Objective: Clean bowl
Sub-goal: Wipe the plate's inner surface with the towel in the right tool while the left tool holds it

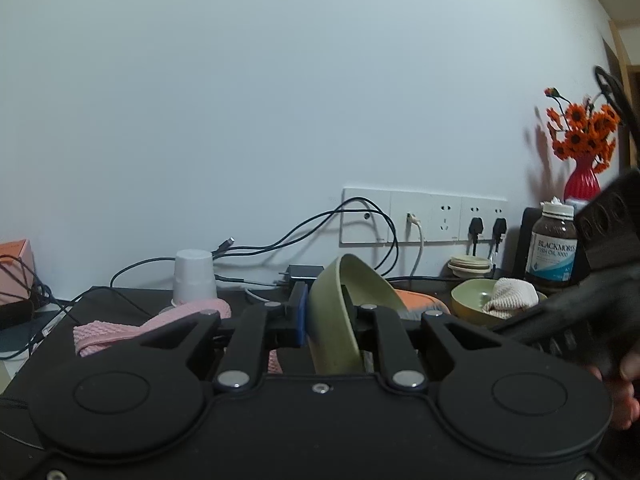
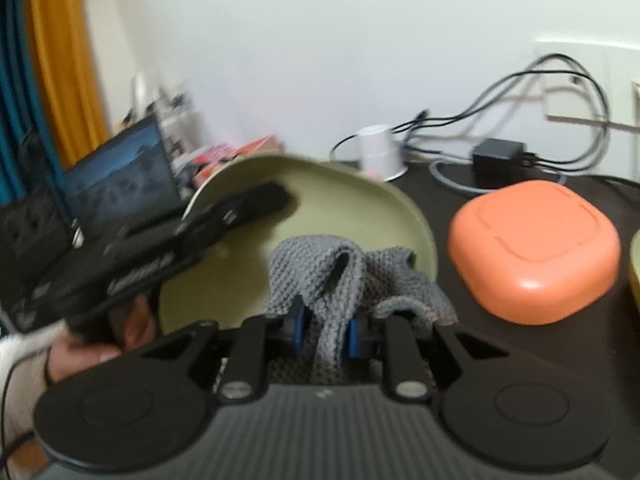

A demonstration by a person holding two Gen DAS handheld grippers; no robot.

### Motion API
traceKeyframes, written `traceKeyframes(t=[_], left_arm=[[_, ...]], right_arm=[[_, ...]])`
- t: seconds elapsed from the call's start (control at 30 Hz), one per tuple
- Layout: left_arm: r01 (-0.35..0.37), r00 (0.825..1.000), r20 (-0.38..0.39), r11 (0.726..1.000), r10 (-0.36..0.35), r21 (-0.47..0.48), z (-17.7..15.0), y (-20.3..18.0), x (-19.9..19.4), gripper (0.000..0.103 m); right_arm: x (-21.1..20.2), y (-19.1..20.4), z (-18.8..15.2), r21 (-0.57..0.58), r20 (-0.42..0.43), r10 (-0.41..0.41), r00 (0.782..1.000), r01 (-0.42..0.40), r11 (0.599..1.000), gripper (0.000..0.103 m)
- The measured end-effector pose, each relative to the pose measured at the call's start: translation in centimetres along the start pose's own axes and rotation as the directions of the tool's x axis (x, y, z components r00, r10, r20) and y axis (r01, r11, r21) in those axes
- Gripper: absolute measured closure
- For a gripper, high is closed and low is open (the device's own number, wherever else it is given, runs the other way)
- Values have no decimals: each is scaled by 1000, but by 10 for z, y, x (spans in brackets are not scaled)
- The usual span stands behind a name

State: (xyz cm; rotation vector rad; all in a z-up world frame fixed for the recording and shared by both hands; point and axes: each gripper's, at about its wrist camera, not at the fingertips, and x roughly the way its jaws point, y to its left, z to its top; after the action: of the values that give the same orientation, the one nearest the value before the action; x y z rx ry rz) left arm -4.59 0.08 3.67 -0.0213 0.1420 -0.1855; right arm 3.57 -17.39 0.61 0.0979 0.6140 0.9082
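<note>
Bowl (image 1: 344, 312), pale green, held on edge by the left gripper (image 1: 326, 318): its 2 jaws are clamped on the rim, blue pad on one side of the wall, black finger on the other, so the bowl stands tilted up off the dark table (image 1: 120, 300). From the right wrist view the same bowl shows its hollow side toward the camera, with the left gripper's finger reaching over the rim from the left and a hand (image 2: 100, 344) with a pale sleeve behind it. Right gripper (image 2: 324, 334) pinches a grey knitted cloth (image 2: 344, 272) between its blue pads; jaws closed on the fabric, folds bunched above and spilling against the inside of the bowl near its lower wall. Whether the cloth presses the bowl surface or only hangs in front cannot be told; that view is blurred. Orange lidded box (image 2: 532, 252) sits on the table just right of the bowl. Farther right in the left view, a 2nd green bowl (image 1: 472, 300) holds a cream cloth (image 1: 510, 300). Pink cloth (image 1: 160, 328) lies at left, an upturned white cup (image 1: 194, 278) behind it near the wall.
</note>
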Motion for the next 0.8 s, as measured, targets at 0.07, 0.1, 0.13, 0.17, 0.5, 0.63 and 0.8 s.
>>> traceKeyframes(t=[0.07, 0.1, 0.13, 0.17, 0.5, 0.63, 0.8], left_arm=[[8, 1000, 3, 1000, -8, 28, -1, -5, -1, 89], [15, 1000, 3, 999, -15, 44, -2, -8, -2, 88], [22, 1000, 3, 998, -22, 57, -2, -11, -3, 88], [31, 1000, 1, 997, -31, 71, -3, -14, -4, 87], [35, 998, 55, 993, -41, 113, -2, -22, -12, 85], [25, 998, 52, 994, -30, 109, -1, -21, -11, 86], [14, 999, 29, 997, -16, 71, -1, -14, -7, 88]], right_arm=[[-3, -5, 1, 38, 38, -12, 999, 11, 999, 84], [-4, -9, 1, 59, 62, -20, 998, 16, 998, 84], [-6, -12, 2, 80, 83, -27, 996, 20, 997, 84], [-9, -14, 2, 97, 107, -33, 994, 23, 995, 84], [-18, 3, 3, -7, 223, 14, 975, -13, 1000, 84], [-16, 6, 4, -25, 203, 9, 979, -4, 1000, 84], [-10, 4, 4, -13, 177, -82, 981, 86, 996, 84]])
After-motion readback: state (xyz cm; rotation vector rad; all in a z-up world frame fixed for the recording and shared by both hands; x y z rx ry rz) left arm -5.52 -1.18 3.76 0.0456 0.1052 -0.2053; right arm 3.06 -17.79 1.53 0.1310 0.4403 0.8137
